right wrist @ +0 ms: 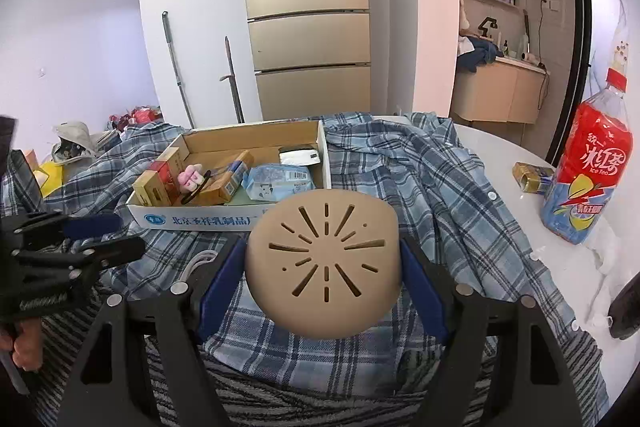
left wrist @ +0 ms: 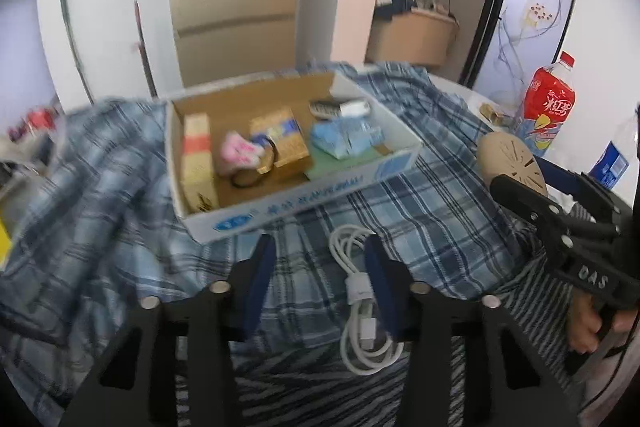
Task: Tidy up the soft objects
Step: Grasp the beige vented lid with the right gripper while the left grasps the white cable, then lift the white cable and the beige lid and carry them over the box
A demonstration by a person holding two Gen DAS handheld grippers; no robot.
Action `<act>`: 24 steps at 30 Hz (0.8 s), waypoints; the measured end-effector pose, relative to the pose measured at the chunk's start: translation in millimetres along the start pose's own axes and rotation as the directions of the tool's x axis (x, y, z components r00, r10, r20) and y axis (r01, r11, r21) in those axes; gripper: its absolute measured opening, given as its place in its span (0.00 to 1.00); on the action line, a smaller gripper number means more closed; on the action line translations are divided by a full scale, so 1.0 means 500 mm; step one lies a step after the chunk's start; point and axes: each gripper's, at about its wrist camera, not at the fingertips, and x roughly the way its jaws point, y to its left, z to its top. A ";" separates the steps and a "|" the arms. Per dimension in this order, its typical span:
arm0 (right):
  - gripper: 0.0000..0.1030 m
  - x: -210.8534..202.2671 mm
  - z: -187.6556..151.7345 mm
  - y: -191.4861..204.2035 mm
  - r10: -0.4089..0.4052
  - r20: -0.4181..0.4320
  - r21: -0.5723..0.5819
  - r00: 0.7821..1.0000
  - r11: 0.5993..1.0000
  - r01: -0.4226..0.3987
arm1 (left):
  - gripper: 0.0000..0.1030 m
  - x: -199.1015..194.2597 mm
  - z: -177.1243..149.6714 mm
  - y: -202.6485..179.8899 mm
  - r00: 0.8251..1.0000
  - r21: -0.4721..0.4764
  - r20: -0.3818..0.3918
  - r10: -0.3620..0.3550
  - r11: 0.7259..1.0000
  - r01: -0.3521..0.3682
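My right gripper is shut on a beige round soft disc with cut slits, held above the blue plaid shirt. The left wrist view shows the same disc at the right, in the right gripper. My left gripper hangs open over the shirt; a coiled white cable lies against its right finger. Behind stands an open cardboard box holding a pink plush, a blue tissue pack and small cartons.
A red iced-tea bottle and a small gold carton stand on the white table at the right. A blue-labelled bottle is nearby. Striped grey cloth lies in front. A fridge stands behind.
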 end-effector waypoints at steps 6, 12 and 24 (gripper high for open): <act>0.74 0.003 -0.005 0.006 0.007 -0.013 -0.017 1.000 1.000 -0.007 | 0.44 0.059 -0.024 -0.031 0.993 0.030 -0.099 -0.061 0.997 0.064; 0.74 0.007 -0.007 0.010 0.009 -0.024 -0.028 1.000 1.000 -0.010 | 0.36 0.085 -0.046 -0.049 0.988 0.068 -0.140 -0.062 0.995 0.072; 0.74 0.010 -0.009 0.023 0.011 -0.028 -0.059 1.000 0.998 -0.013 | 0.22 -0.006 -0.059 -0.042 0.993 0.059 0.117 -0.025 0.998 0.018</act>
